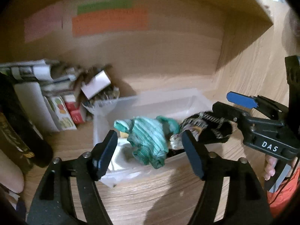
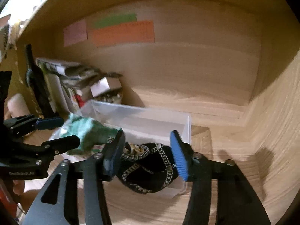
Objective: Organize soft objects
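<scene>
wooden shelf [image 2: 215,112], coloured notes [image 2: 123,31] on wall

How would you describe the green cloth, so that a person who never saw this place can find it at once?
Look inside the wooden cabinet, at the clear plastic bin on its floor. The green cloth lies crumpled in the bin's near part, in front of the open left tool. Its teal and pale stripes set it apart from the black patterned cloth beside it.
</scene>
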Motion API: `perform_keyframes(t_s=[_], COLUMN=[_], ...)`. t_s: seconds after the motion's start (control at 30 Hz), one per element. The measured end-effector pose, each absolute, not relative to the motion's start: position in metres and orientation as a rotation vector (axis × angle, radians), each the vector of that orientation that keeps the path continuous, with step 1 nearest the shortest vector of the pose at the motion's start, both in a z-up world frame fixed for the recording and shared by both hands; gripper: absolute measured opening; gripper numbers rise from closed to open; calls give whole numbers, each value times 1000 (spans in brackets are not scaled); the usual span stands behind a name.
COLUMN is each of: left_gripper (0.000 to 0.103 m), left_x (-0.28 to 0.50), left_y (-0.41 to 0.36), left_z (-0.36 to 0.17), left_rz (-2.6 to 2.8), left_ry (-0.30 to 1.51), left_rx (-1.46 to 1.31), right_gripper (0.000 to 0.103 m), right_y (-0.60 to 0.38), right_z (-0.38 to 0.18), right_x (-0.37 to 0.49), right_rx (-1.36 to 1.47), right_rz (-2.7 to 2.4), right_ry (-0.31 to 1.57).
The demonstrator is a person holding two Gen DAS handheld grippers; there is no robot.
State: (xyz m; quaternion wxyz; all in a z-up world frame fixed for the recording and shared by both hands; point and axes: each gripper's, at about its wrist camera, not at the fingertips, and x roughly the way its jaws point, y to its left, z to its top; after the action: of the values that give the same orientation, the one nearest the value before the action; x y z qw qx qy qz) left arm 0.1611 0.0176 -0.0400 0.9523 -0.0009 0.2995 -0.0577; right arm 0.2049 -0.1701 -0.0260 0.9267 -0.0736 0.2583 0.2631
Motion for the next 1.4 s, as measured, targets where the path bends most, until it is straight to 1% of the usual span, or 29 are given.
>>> perform_keyframes(t_s=[0.03, 0.17, 0.23, 0.37, 0.53, 0.6, 0.67, 0.8, 0.93, 1.4], left_gripper=[72, 75, 76, 78, 87, 95, 99, 102, 103, 103], left_x=[158, 136, 126, 105, 77, 69, 61, 48, 43, 42], left_y=[17, 16, 17, 19, 19, 20, 20, 17, 16, 13], left_z=[-36, -17, -9, 5, 19, 22, 24, 24, 23, 20], left_rz=[-113, -93, -92, -83, -72, -68, -56, -31, -32, -43], left_ry=[595, 518, 484, 427, 344, 319, 291, 259, 259, 258], left_rx=[2, 8, -9, -26, -39, -42, -38, -21, -23, -34], right_gripper=[60, 65, 71, 74, 82, 83, 85, 87, 101, 102], right_y=[-171, -178, -182, -190, -195, -197, -198, -197, -198, -201], right_z=[-23, -7, 0, 14, 25, 28, 30, 30, 28, 27], right_x=[201, 183, 173, 150, 126, 118, 112, 104, 96, 90], right_rx=[-146, -126, -117, -109, -105, -102, -96, -99, -92, -76], right_rz=[546, 561, 564, 575, 584, 584, 586, 576, 563, 578], right_ry=[517, 460, 426, 360, 299, 279, 268, 257, 236, 234])
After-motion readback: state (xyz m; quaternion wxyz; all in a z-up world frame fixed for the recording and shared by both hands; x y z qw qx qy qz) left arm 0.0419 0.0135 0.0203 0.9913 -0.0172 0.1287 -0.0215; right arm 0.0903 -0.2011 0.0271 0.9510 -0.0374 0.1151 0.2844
